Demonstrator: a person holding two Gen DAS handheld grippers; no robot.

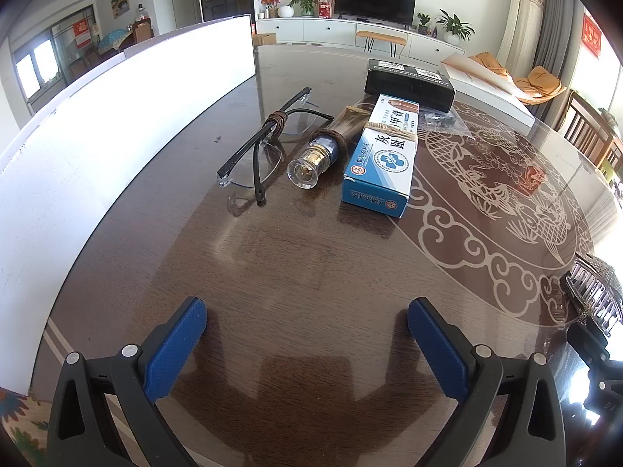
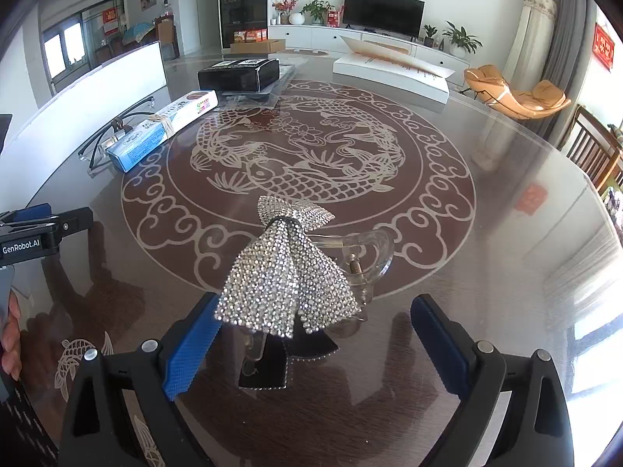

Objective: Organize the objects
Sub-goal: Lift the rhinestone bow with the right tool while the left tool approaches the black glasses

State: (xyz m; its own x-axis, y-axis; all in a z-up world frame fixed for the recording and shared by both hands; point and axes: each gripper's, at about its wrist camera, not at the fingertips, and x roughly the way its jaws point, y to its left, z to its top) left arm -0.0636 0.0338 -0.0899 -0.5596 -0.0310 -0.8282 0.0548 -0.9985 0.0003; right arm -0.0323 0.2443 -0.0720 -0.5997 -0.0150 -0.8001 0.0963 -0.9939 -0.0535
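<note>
Two grippers are showing, one per hand. The left gripper is hovering over bare glass table top with its blue pads spread wide; nothing is lying between them.

The right gripper is also standing released: its jaws are sitting wide, and one rhinestone bow hair clip is lying on the table between them. The bow's lower edge is overlapping the left pad in the picture; whether it is touching that pad I cannot tell. The right pad is sitting well clear of the clip. The clip's clear plastic claw is showing just right of the bow, with one metal spring visible.

Count of task things in the left wrist view, lying side by side ahead of the left gripper:
- one pair of glasses, folded, with a brown band wrapped round the arms;
- one small bottle on its side, clear cap facing the camera, brown band round its neck;
- one blue-and-white carton, touching or nearly touching the bottle;
- one black box behind the carton.

One white board is standing along the table's left edge. One flat white box is lying at the far side. Part of a hand is showing at the left edge of the right wrist view.
</note>
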